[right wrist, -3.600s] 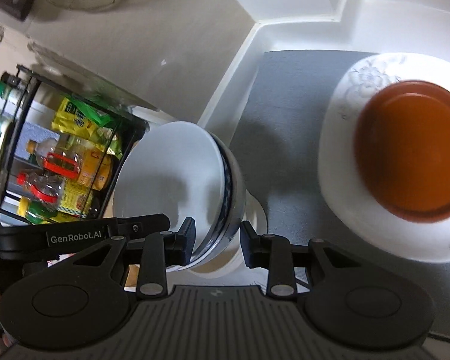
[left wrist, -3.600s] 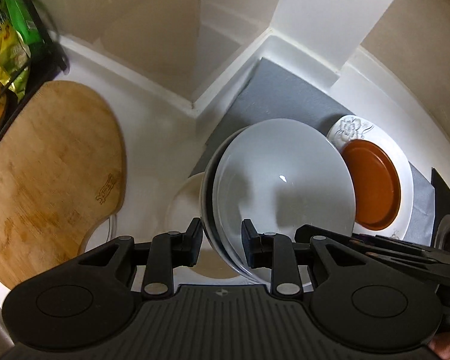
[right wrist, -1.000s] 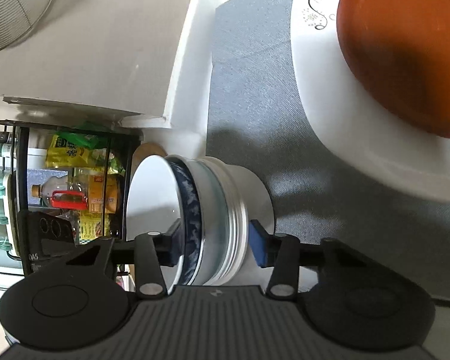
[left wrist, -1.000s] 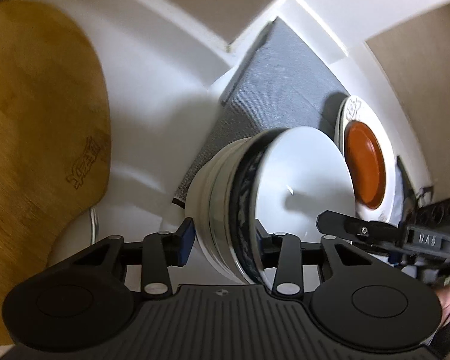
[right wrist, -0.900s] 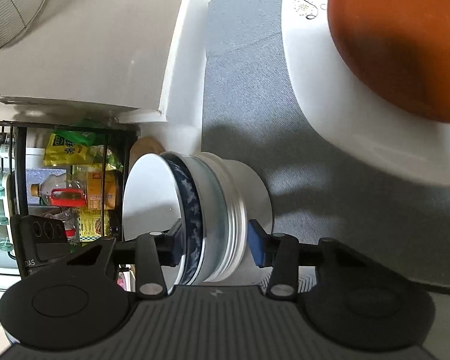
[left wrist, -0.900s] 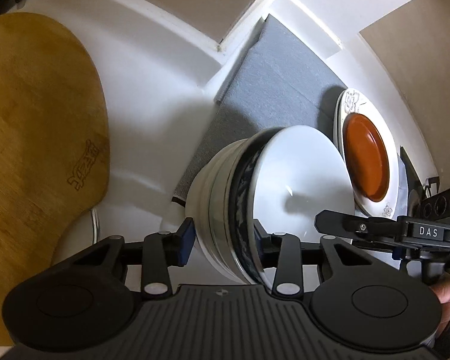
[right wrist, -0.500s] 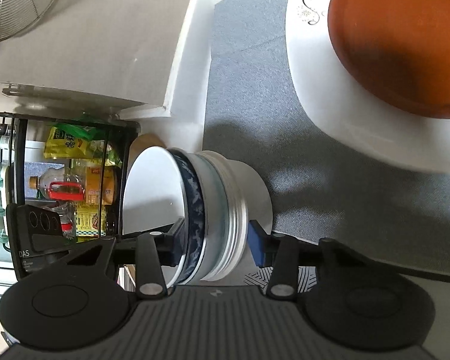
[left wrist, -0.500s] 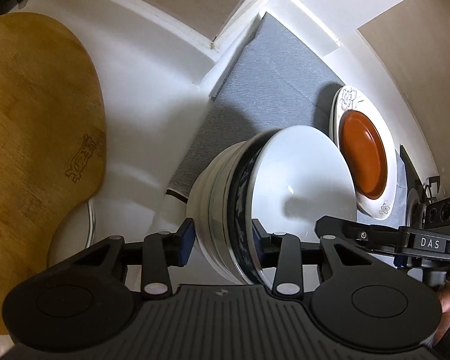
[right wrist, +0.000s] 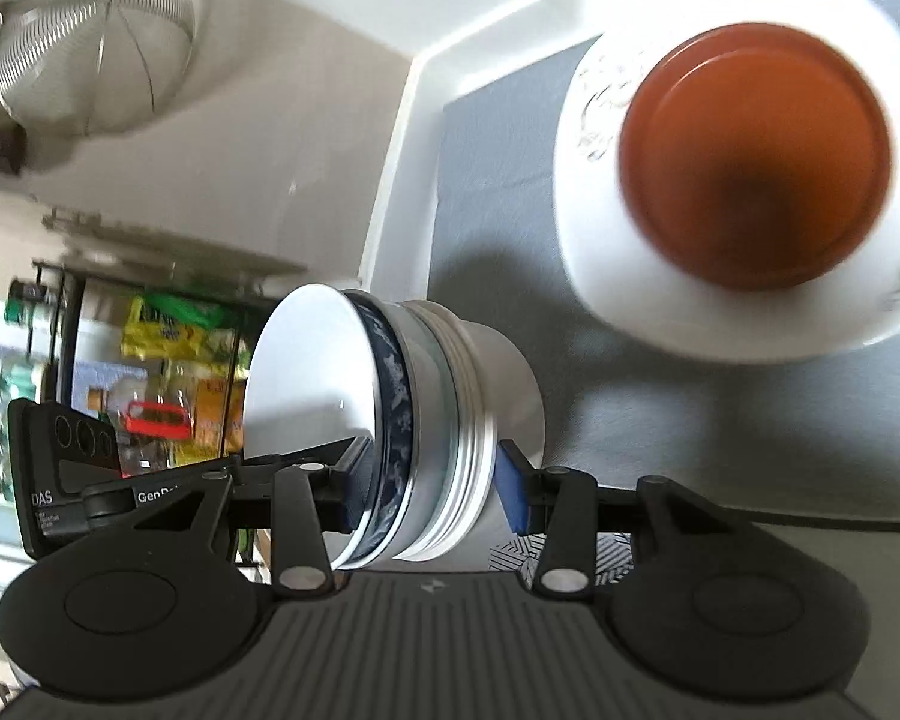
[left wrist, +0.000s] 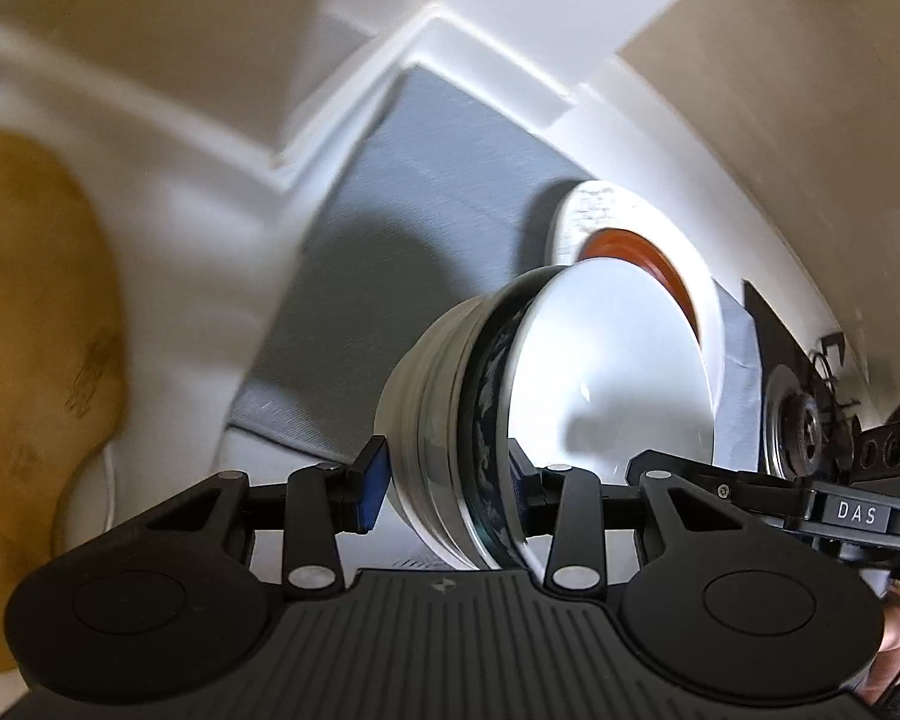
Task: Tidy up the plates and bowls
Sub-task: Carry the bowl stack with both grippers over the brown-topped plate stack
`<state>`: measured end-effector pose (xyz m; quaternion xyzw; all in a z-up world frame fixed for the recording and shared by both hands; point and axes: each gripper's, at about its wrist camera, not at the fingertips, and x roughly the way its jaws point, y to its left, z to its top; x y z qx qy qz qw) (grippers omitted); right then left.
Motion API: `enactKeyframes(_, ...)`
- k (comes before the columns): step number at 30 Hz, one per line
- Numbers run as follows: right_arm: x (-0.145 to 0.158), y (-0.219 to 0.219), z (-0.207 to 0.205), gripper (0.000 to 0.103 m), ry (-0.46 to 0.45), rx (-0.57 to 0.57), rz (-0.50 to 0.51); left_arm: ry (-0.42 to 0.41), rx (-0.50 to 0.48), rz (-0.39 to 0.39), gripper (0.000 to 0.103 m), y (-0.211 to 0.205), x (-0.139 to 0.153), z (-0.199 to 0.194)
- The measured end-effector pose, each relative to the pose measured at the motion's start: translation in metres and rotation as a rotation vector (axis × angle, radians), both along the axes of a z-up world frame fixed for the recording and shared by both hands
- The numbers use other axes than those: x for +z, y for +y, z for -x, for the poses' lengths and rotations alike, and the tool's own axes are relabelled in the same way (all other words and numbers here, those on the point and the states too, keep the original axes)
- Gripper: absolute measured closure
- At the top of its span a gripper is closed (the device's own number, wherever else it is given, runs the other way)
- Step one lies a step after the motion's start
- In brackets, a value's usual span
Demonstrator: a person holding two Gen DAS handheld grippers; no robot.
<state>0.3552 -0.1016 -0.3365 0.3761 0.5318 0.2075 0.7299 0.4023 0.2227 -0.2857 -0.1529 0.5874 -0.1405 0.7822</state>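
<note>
Both tongs clamp the same stack of nested bowls (left wrist: 546, 420), one from each side of the rim. Left tongs (left wrist: 444, 483): one blue pad against the outer white wall, the other inside the top bowl. Right tongs (right wrist: 432, 483): same arrangement, mirrored. Each pair is closed on the stack, not empty.

Stack is tipped well over, the white inside of the top bowl facing sideways. It hangs clear above the grey mat (left wrist: 390, 228) on the white table (left wrist: 168, 228). A blue-patterned bowl (right wrist: 393, 396) sits second from the top, with paler bowls below it.

Just beside, on the same mat: a floral white plate (right wrist: 576, 192) carrying a smaller brown plate (right wrist: 756, 162). Off to the side, a wooden cutting board (left wrist: 24, 324); a black rack of packets and bottles (right wrist: 150, 360) behind; a gas burner (left wrist: 798, 426) beyond the plates.

Risks, as judged from here:
- Only the rims are pinched. With the stack tipped this far, the loosely nested bowls could slide apart and drop out.
- Two hands share one load; if they drift apart or twist unequally, a pad may slip off the glazed rim.
- The plates lie close; a low swing could clip the brown plate.
- Both views are motion-blurred, so exact pad contact is hard to confirm.
</note>
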Motion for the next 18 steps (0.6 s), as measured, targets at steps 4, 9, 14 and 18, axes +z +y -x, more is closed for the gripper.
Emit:
enactKeyframes(4, 0.012, -0.021, 0.004, 0.055, -0.014, -0.058, 0.011, -0.005, -0.033, 0.016, 0.061, -0.024, 0.005, -0.011)
enactKeyframes(9, 0.027, -0.05, -0.001, 0.055, -0.052, -0.116, 0.018, -0.035, -0.067, 0.036, 0.061, -0.054, 0.016, -0.027)
enactKeyframes(14, 0.037, -0.078, -0.018, 0.055, -0.09, -0.159, 0.045, -0.043, -0.09, 0.064, 0.061, -0.08, 0.019, -0.049)
enactKeyframes(18, 0.039, -0.097, -0.033, 0.055, -0.099, -0.187, 0.075, -0.057, -0.093, 0.072, 0.061, -0.106, 0.014, -0.069)
